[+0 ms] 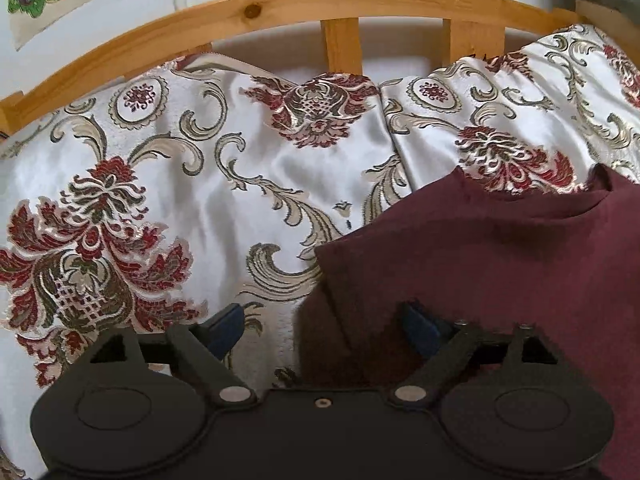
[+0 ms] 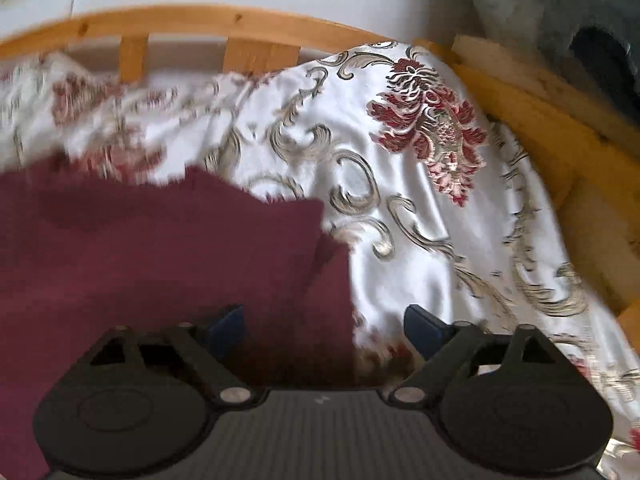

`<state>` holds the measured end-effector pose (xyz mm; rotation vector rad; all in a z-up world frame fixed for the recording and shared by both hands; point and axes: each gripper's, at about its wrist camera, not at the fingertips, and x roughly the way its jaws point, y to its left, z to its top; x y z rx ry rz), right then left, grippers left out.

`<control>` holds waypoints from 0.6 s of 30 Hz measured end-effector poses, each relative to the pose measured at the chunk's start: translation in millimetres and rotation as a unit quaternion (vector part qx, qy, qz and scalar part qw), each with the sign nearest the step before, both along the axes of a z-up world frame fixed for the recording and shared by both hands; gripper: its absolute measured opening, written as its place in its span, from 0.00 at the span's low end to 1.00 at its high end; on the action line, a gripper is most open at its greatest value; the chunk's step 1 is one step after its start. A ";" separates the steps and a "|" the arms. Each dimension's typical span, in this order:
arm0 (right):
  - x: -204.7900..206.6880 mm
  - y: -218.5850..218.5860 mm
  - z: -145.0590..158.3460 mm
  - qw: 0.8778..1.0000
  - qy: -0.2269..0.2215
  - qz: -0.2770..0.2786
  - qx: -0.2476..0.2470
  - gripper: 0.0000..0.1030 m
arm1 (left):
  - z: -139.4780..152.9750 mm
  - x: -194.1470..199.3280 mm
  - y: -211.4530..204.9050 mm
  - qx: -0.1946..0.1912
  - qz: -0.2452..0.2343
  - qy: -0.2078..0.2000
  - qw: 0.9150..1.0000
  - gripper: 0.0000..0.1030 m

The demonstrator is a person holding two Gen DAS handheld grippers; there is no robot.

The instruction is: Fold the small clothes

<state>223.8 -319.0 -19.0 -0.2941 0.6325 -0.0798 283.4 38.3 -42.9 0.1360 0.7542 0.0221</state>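
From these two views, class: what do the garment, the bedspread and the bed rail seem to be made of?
Garment: maroon, matte, soft; looks like cotton knit, its surface dull and its folds limp.
Bedspread: glossy white ground with raised red and grey floral weave; looks like satin brocade.
Bed rail: wood, probably pine, with visible knots and grain under a light varnish.

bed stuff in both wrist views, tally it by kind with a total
Maroon knit garment: 1
White satin floral bedspread: 1
Pine wooden bed rail: 1
Black hand-held grippers, left and right: 2
Total: 5

maroon knit garment (image 1: 500, 248) (sleeve folded in), flat on brocade bedspread (image 1: 192, 184)
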 end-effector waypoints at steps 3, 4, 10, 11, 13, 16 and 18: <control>-14.9 -0.3 -9.0 0.999 -0.029 -0.019 -0.040 0.98 | -0.1 1.4 4.4 -0.010 0.012 0.004 1.000 0.91; -17.9 -0.6 -10.1 0.998 -0.034 -0.022 -0.047 0.99 | 0.2 3.2 7.4 -0.021 0.018 0.008 1.000 0.91; -30.2 -3.8 -3.8 0.996 -0.054 -0.045 -0.057 1.00 | 14.8 2.7 24.5 -0.044 0.059 0.014 0.997 0.90; -32.6 -6.2 -1.4 0.995 -0.061 -0.049 -0.055 1.00 | 20.8 -1.0 25.5 -0.044 0.056 0.006 0.997 0.90; -38.8 -7.3 2.9 0.994 -0.075 -0.056 -0.056 1.00 | 31.0 -6.5 26.1 -0.041 0.052 -0.005 0.998 0.93; -52.2 -7.6 9.9 0.992 -0.093 -0.067 -0.044 1.00 | 46.5 -17.3 25.5 -0.038 0.053 -0.020 0.998 0.96; -60.5 -6.9 15.0 0.992 -0.102 -0.073 -0.029 1.00 | 57.2 -26.5 25.1 -0.040 0.053 -0.028 0.997 0.98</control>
